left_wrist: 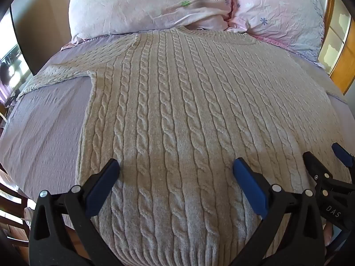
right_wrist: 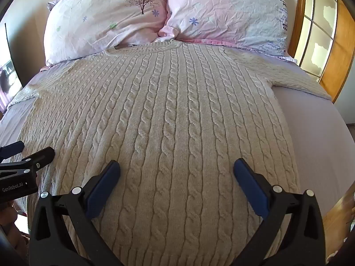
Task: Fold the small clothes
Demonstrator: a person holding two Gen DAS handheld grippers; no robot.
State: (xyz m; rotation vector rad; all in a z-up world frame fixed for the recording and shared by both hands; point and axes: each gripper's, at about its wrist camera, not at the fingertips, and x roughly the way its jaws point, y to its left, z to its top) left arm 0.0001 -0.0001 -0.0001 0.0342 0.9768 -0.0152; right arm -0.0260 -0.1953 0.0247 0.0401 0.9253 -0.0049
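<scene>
- Left gripper (left_wrist: 176, 166), right gripper (right_wrist: 176, 167): both spread wide, empty, low in frame.
- Sweater (left_wrist: 177, 110): soft, thick, floppy; probably best pinched at hem corners or sleeve (left_wrist: 55, 73), left.

Sunlit bed (right_wrist: 310, 133) with lilac sheet, two floral pink pillows (right_wrist: 106, 22) against a beige wall (left_wrist: 44, 22); wooden-framed window (right_wrist: 319, 28) at right.

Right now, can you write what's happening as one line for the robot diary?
stage: pre-fold | sweater: flat on bed, sleeves out | left gripper: open, empty | right gripper: open, empty | pillows: beyond collar
</scene>
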